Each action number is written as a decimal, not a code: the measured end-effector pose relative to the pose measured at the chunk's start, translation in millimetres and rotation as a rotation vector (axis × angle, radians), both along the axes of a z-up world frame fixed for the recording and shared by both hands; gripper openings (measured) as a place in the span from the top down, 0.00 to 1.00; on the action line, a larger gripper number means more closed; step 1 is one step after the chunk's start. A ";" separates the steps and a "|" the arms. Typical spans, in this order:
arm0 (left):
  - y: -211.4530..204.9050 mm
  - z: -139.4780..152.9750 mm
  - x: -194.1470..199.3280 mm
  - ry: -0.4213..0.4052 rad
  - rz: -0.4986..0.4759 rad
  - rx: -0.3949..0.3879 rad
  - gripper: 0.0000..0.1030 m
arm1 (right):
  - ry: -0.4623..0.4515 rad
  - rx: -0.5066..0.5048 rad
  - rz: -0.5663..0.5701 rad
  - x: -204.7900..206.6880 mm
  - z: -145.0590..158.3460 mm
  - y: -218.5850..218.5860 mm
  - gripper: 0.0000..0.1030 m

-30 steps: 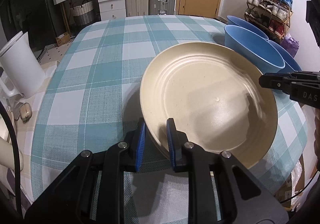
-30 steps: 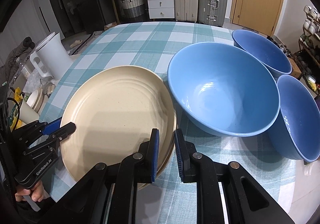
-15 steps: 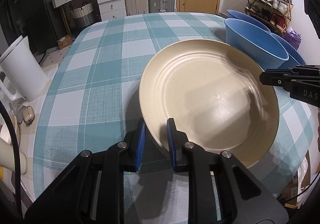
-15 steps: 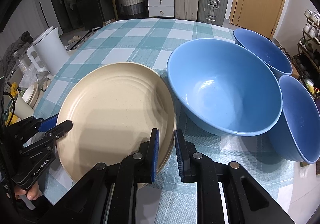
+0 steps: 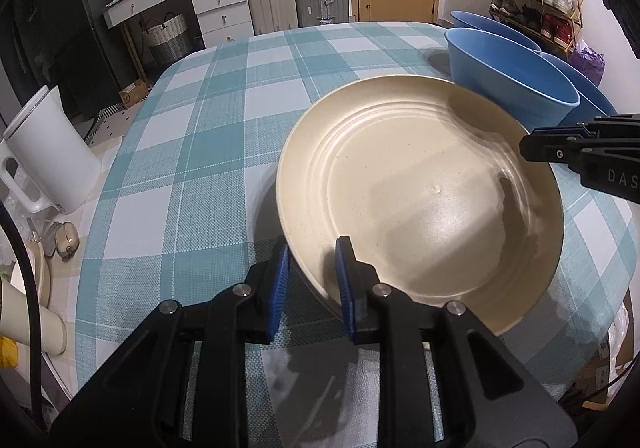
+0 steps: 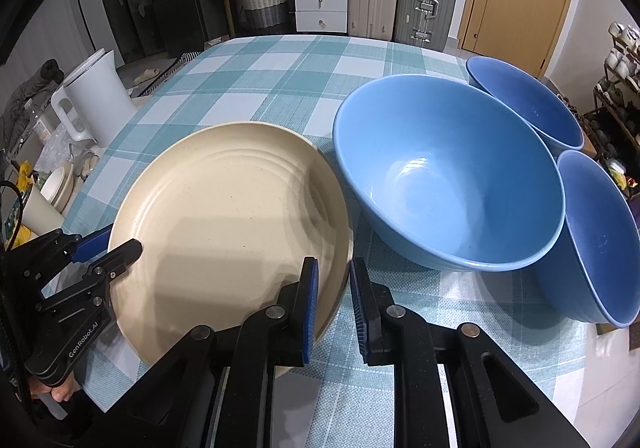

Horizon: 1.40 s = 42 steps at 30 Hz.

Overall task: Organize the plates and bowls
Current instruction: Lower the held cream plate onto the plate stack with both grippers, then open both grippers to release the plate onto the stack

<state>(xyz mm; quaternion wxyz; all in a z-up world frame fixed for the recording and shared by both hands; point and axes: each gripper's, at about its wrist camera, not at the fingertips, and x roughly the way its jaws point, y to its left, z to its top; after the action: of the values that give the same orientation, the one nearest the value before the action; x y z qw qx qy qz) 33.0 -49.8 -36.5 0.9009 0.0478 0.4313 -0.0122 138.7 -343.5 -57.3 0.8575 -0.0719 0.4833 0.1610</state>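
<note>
Plate: the cream plate [image 5: 420, 188] is round and shallow, with soft rings inside. It sits on another cream plate; that one's edge peeks out just below it, next to the right claw.
Where the plate is: right in front of both claws, on the checked cloth [image 5: 192, 152]. Its left rim is between the left claw's blue pads. Its right rim is between the right claw's blue pads.
Left claw: the left claw [image 5: 310, 280] points down at a slant. One pad is inside the plate and one is outside. Its jaws are opening a little, with the rim in the gap. I cannot tell if the pads press on the rim.
Right claw: the right claw [image 6: 334, 304] also points down at a slant. It is pinched on the plate's rim, one pad inside and one outside.
Big bowl: a blue bowl [image 6: 448, 176] stands just past the right claw, close beside the plate.
Other bowls: two more blue bowls, one farther back [image 6: 528, 100] and one to the right [image 6: 596, 240], sit against the big bowl.
Hand: fingers [image 6: 56, 394] show under the left claw's handle.
Jug: a white jug [image 5: 48, 152] stands far to the left of the left claw, off the cloth.
</note>
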 end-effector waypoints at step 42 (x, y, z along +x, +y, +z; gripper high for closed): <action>29.1 55.1 -15.2 -0.056 -0.036 -0.310 0.01 | -0.047 0.129 0.036 -21.9 42.8 -11.5 0.03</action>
<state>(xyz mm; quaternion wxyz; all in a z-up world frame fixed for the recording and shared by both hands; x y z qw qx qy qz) 17.7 -20.7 18.6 0.9088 -0.0837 0.3979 -0.0933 116.8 -355.0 -14.4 0.8683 -0.0292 0.4504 0.2056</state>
